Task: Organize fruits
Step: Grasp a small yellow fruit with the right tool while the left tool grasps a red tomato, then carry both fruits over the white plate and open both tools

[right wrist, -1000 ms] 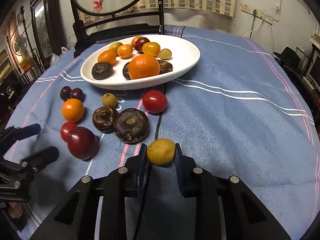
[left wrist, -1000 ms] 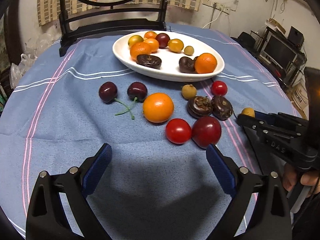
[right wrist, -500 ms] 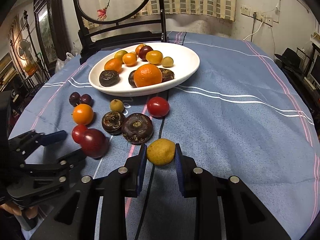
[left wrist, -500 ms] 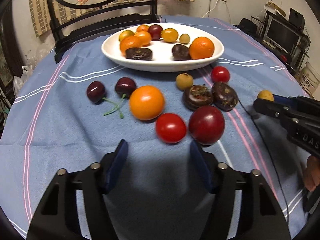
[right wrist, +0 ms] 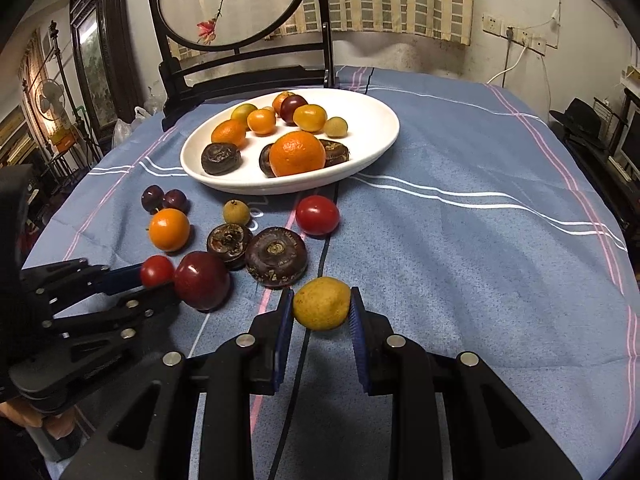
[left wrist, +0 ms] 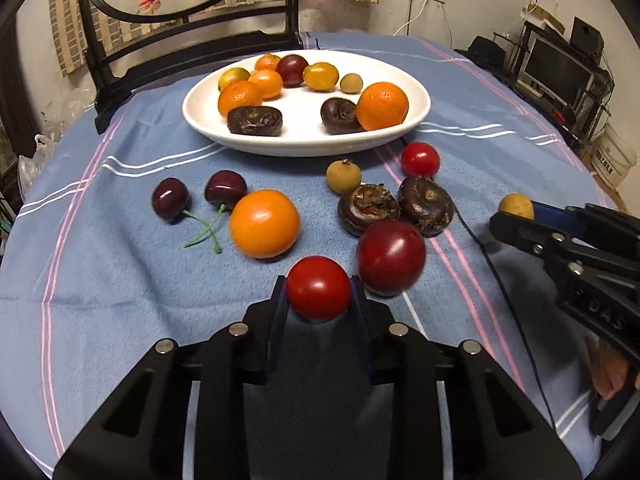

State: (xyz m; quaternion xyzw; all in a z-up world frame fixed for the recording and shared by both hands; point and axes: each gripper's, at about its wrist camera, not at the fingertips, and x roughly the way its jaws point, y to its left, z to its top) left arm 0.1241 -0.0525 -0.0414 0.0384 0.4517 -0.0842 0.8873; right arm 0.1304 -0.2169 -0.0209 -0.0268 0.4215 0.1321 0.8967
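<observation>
My left gripper (left wrist: 319,292) is shut on a red tomato (left wrist: 319,287) low over the blue cloth; it also shows in the right wrist view (right wrist: 157,270). My right gripper (right wrist: 321,312) is shut on a small yellow fruit (right wrist: 322,308), held a little above the cloth, seen at the right in the left wrist view (left wrist: 516,205). A white plate (left wrist: 416,114) at the back holds several oranges, small tomatoes and dark fruits. Loose on the cloth lie a dark red plum (left wrist: 391,256), an orange (left wrist: 265,223), two cherries (left wrist: 170,199), two dark water chestnuts (left wrist: 426,205), a longan (left wrist: 343,176) and another red tomato (left wrist: 420,159).
A dark wooden stand with a round embroidered screen (right wrist: 232,0) rises behind the plate. A thin black cable (left wrist: 500,280) runs across the cloth on the right. The table edge falls off at right toward shelves with a monitor (left wrist: 556,72).
My left gripper moved forward and shut on the red tomato. My right gripper rose a little with the yellow fruit still held.
</observation>
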